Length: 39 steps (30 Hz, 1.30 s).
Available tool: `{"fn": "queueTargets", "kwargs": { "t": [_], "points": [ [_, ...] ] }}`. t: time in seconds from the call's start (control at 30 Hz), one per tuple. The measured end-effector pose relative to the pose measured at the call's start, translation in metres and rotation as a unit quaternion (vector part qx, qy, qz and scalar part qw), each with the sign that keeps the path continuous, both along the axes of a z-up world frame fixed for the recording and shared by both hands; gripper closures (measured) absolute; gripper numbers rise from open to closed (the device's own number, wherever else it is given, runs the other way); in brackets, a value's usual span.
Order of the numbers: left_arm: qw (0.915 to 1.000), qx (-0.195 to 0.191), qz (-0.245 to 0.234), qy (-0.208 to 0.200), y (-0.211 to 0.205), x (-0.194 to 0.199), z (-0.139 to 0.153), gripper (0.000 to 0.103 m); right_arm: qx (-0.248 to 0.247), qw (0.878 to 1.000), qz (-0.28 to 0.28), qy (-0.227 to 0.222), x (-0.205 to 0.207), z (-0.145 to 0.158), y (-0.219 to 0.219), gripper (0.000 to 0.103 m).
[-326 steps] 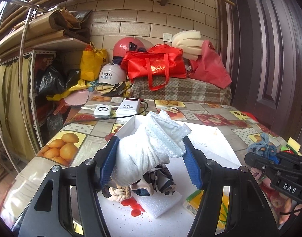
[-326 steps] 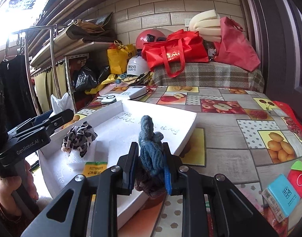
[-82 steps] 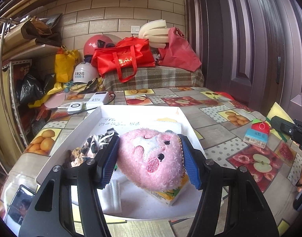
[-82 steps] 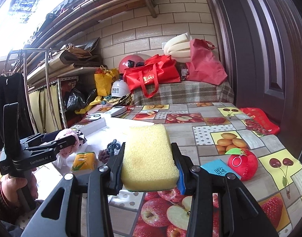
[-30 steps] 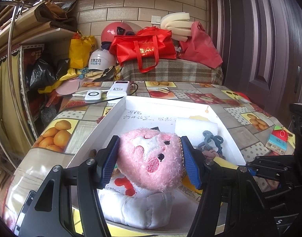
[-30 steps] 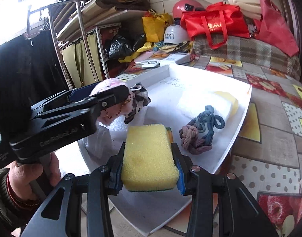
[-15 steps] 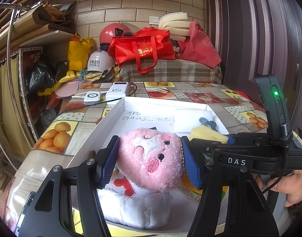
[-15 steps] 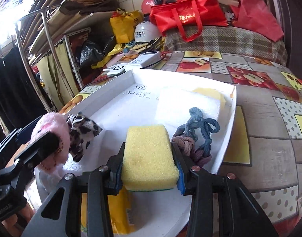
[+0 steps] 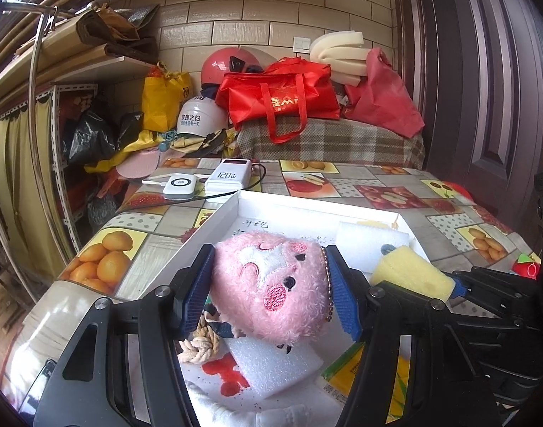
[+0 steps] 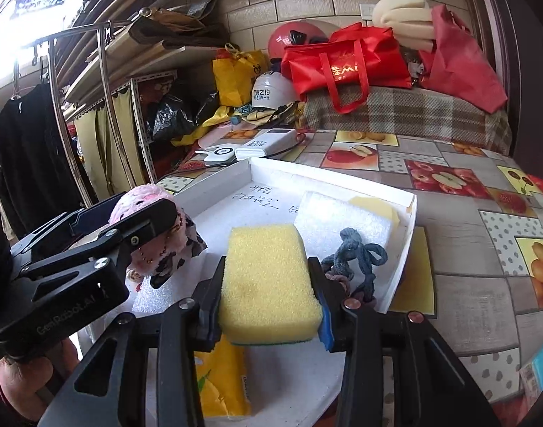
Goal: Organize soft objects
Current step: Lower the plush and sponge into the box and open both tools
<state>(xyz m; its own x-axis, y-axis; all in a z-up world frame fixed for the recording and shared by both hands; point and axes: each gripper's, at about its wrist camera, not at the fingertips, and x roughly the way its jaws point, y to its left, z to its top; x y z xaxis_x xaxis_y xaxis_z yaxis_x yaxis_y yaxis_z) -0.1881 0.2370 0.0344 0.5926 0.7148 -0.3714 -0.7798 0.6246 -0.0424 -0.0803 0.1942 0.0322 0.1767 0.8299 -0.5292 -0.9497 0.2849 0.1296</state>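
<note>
**Both grippers loaded over the tray**

Here, at the left of the right wrist view, a hand point(image 10: 20, 388) holds the left gripper point(image 9: 269, 286), which is clenched on a pink plush point(image 9: 271, 286); its blue pads press the toy's two sides, and a bead chain hangs at the toy's right edge. The plush hangs above the near left part of the white tray point(image 9: 214, 219). Under it lie a knotted cream rope point(image 9: 198, 347), a white foam block point(image 9: 275, 366) and a red stain on the tray floor.

Further right, the right gripper point(image 10: 269, 284) grasps a yellow sponge point(image 10: 267, 281) by its long sides, over the tray's near middle. A yellow packet point(image 10: 221, 380) lies flat beneath it. Just right of the sponge, a blue cord point(image 10: 356, 252) rests partly on a second white foam pad point(image 10: 328, 217), with a brownish cord touching it below. Beyond the tray's right wall point(image 10: 403, 245), the fruit-print tablecloth point(image 10: 484, 249) spreads out.
</note>
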Motion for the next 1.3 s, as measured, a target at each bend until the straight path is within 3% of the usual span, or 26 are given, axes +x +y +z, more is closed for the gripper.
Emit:
{"fn": "queueTargets", "kwargs": {
  "t": [0.3, 0.37, 0.4, 0.47, 0.5, 0.63, 0.83, 0.93, 1.3],
  "points": [
    [0.9996, -0.013, 0.021, -0.013, 0.008, -0.007, -0.002, 0.037, 0.002, 1.000, -0.004, -0.004, -0.002, 0.000, -0.001, 0.061],
    [0.9993, -0.020, 0.022, -0.021, 0.011, -0.010, -0.002, 0.030, 0.001, 1.000, -0.003, -0.007, -0.002, 0.000, -0.001, 0.059],
    [0.9991, -0.023, 0.024, -0.027, 0.012, -0.012, -0.002, 0.026, 0.000, 1.000, -0.003, -0.008, -0.003, 0.000, -0.001, 0.055],
    [0.9980, -0.027, 0.038, -0.042, 0.014, -0.019, -0.002, 0.017, -0.002, 1.000, -0.008, -0.011, -0.003, 0.000, -0.001, 0.019],
    [0.9973, -0.028, 0.047, -0.049, 0.014, -0.023, -0.002, 0.016, 0.000, 1.000, -0.013, -0.013, -0.003, 0.000, -0.001, 0.016],
    [0.9951, -0.044, 0.063, -0.062, 0.021, -0.031, -0.003, 0.000, 0.010, 1.000, -0.021, -0.018, -0.004, 0.002, -0.006, 0.016],
    [0.9949, -0.042, 0.067, -0.063, 0.019, -0.032, -0.003, 0.000, 0.020, 0.999, -0.026, -0.026, -0.005, 0.003, -0.009, 0.015],
    [0.9953, -0.039, 0.066, -0.060, 0.018, -0.032, -0.003, 0.000, 0.024, 0.999, -0.031, -0.029, -0.006, 0.004, -0.010, 0.000],
    [0.9955, -0.041, 0.064, -0.057, 0.017, -0.030, -0.004, 0.000, 0.028, 0.998, -0.038, -0.030, -0.004, 0.005, -0.012, 0.000]
  ]
}}
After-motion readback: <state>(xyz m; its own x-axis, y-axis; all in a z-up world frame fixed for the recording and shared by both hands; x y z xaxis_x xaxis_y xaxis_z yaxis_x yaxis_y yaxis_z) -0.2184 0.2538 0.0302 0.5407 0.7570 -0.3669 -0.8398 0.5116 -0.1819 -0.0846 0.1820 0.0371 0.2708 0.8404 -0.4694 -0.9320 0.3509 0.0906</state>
